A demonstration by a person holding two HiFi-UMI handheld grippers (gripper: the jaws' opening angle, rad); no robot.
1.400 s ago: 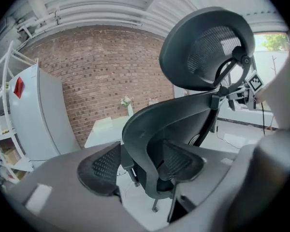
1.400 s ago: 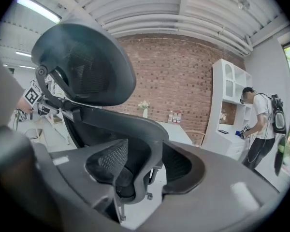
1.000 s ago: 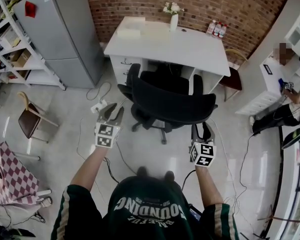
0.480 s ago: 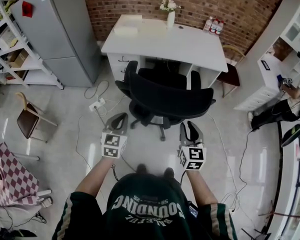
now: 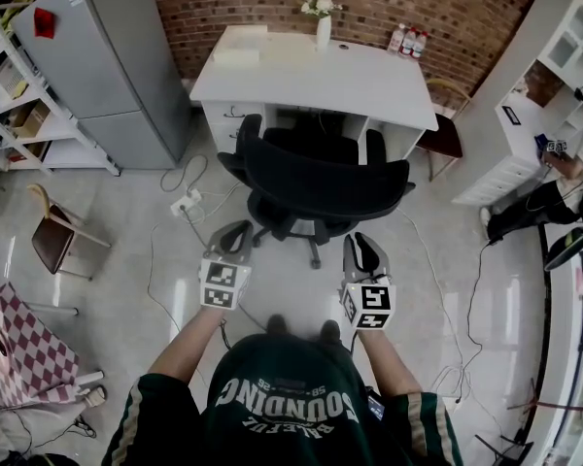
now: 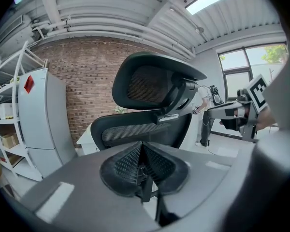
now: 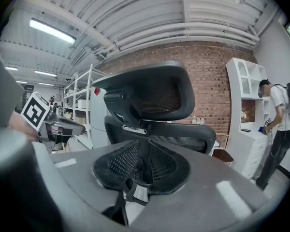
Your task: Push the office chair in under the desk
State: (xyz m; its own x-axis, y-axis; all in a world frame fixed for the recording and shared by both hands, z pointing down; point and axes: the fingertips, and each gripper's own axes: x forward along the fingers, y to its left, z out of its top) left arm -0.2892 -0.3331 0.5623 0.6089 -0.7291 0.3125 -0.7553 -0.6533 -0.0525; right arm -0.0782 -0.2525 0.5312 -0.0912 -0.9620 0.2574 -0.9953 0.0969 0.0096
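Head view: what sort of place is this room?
Likely an office-style studio or lab: a white desk and black office chair against a brick wall, with a grey fridge and open shelves.

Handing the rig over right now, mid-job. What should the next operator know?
Left gripper: shut, empty.
Right gripper: jaws have just been closing, slim gap left, nothing between them.
Both hang short of the backrest of the office chair, touching nothing.
Chair faces the desk, seat at the knee opening, backrest sticking out.
Done: chair lined up. Left: probably push the backrest until the chair sits under the desk.
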